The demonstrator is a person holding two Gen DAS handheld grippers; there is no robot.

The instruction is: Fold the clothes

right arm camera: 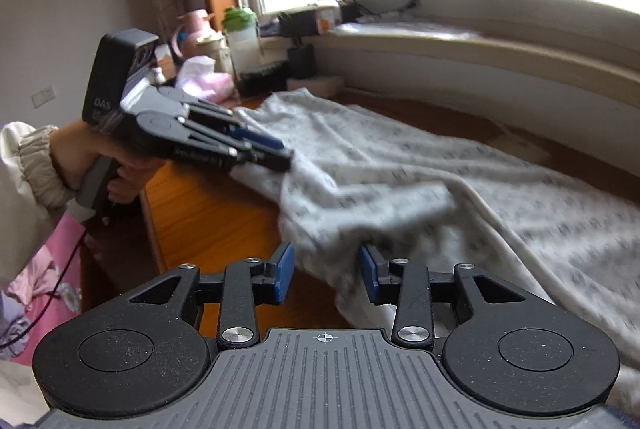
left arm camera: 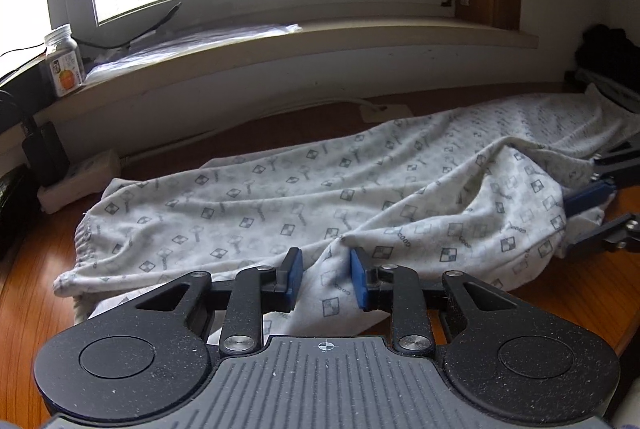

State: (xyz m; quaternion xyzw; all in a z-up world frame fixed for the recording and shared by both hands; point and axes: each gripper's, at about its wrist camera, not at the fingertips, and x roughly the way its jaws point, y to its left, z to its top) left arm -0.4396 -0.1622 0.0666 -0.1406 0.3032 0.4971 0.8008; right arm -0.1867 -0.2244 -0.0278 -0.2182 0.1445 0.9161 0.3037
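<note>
A white garment (left arm camera: 280, 197) printed with small grey squares lies stretched across the wooden table (left arm camera: 36, 277), its elastic hem at the left. My left gripper (left arm camera: 326, 281) is at the near edge with a raised fold of the cloth pinched between its blue pads. The right wrist view shows it from the side (right arm camera: 276, 153), clamped on the garment (right arm camera: 440, 169), with a hand (right arm camera: 100, 161) on its handle. My right gripper (right arm camera: 326, 275) is open at the cloth's edge: fabric lies against its right pad and bare wood shows by the left one. It also shows in the left wrist view (left arm camera: 580, 221), fingers spread.
A jar (left arm camera: 64, 61) stands on the windowsill and a power strip (left arm camera: 80, 181) lies against the wall at the back left. Dark clothing (left arm camera: 608, 57) is piled at the back right. Bottles and a pink cloth (right arm camera: 224, 69) crowd the table's far end. The table edge (right arm camera: 152, 229) runs near the hand.
</note>
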